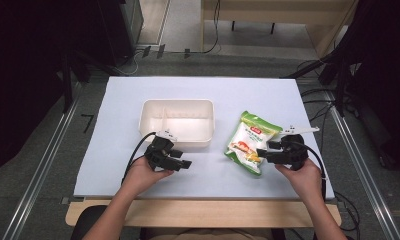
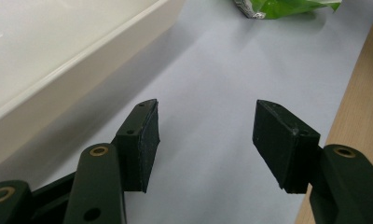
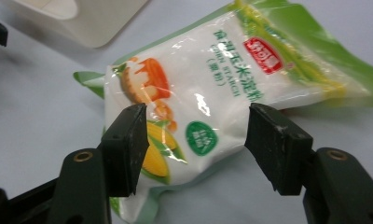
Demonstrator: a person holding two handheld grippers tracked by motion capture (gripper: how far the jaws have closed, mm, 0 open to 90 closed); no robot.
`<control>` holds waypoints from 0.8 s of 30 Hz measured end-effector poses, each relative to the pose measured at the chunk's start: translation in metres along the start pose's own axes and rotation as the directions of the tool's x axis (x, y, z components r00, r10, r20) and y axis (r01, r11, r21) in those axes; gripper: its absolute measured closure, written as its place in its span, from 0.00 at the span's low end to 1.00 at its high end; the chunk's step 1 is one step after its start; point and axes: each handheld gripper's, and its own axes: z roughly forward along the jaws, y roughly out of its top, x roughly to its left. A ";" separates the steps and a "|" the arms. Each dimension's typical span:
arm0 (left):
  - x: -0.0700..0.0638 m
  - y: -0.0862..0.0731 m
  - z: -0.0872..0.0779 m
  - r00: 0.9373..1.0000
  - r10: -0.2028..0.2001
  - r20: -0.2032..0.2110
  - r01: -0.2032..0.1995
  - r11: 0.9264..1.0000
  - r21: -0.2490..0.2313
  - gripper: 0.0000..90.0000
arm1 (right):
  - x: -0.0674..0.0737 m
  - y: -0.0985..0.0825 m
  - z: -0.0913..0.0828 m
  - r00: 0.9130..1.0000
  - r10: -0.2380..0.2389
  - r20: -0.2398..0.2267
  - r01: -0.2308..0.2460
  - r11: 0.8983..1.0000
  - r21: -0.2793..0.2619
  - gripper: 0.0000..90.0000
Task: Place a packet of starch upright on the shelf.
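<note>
Cornstarch pouch [image 1: 250, 142] is what our right gripper [image 1: 262, 152] is working at; but to go by size, we see first the pale sheet [image 1: 113, 150] that covers the table, with a strip of bare wood along our near edge. On it, left of middle, stands a white tray [image 1: 208, 106] with a divider wall inside, open side up. Just right of the tray lies the pouch, flat on the sheet, green-edged with a white face printed with corn and a red label, its lower end toward us. In the right gripper view the pouch's [image 3: 208, 98] lower end sits between the two black jaws, which stand apart; the pads look close to its sides, yet we cannot tell whether they press on it. Our left gripper [image 1: 185, 163] rests just in front of the tray's near wall, and in its own view the jaws gape wide over bare sheet, with the tray wall [image 2: 82, 60] beside them.
</note>
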 end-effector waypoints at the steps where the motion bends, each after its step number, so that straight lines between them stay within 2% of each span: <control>1: 0.000 0.000 0.000 1.000 0.000 0.000 0.000 1.000 0.000 0.46 | -0.003 0.000 -0.002 1.000 0.003 0.009 -0.003 1.000 -0.007 0.43; 5: 0.000 0.001 0.002 1.000 0.015 -0.012 -0.015 1.000 0.009 0.47 | -0.018 0.000 -0.005 0.997 0.064 0.035 -0.064 0.998 -0.025 0.41; 7: -0.001 0.001 0.002 1.000 0.018 -0.015 -0.018 1.000 0.008 0.47 | -0.022 0.000 -0.005 0.996 0.077 0.044 -0.076 0.997 -0.023 0.40; 9: -0.003 0.002 0.003 1.000 0.020 -0.011 -0.020 1.000 0.004 0.47 | -0.034 0.002 -0.001 0.990 0.131 0.049 -0.131 0.991 -0.015 0.37; 11: -0.003 0.002 0.003 1.000 0.025 -0.009 -0.024 1.000 0.004 0.47 | -0.038 0.002 0.001 0.988 0.149 0.043 -0.148 0.989 -0.011 0.36; 12: -0.003 0.002 0.003 1.000 0.025 -0.009 -0.025 1.000 0.002 0.47 | -0.043 0.004 0.007 0.986 0.159 0.057 -0.160 0.987 0.009 0.33; 15: -0.004 0.002 0.004 1.000 0.025 -0.008 -0.025 1.000 0.000 0.47 | -0.047 0.006 0.013 0.983 0.160 0.085 -0.162 0.987 0.020 0.29; 17: -0.004 0.002 0.004 1.000 0.024 -0.012 -0.024 1.000 0.001 0.47 | -0.053 0.008 0.021 0.975 0.198 0.097 -0.203 0.978 0.049 0.25; 18: -0.004 0.002 0.004 1.000 0.024 -0.012 -0.024 1.000 0.001 0.47 | -0.053 0.008 0.021 0.975 0.198 0.097 -0.203 0.978 0.049 0.25; 19: -0.004 0.002 0.005 1.000 0.024 -0.011 -0.024 1.000 0.001 0.47 | -0.055 0.010 0.026 0.973 0.196 0.123 -0.205 0.977 0.063 0.23; 24: -0.003 0.002 0.005 0.999 0.028 -0.017 -0.028 1.000 0.006 0.47 | -0.057 0.016 0.036 0.970 0.195 0.145 -0.209 0.974 0.086 0.19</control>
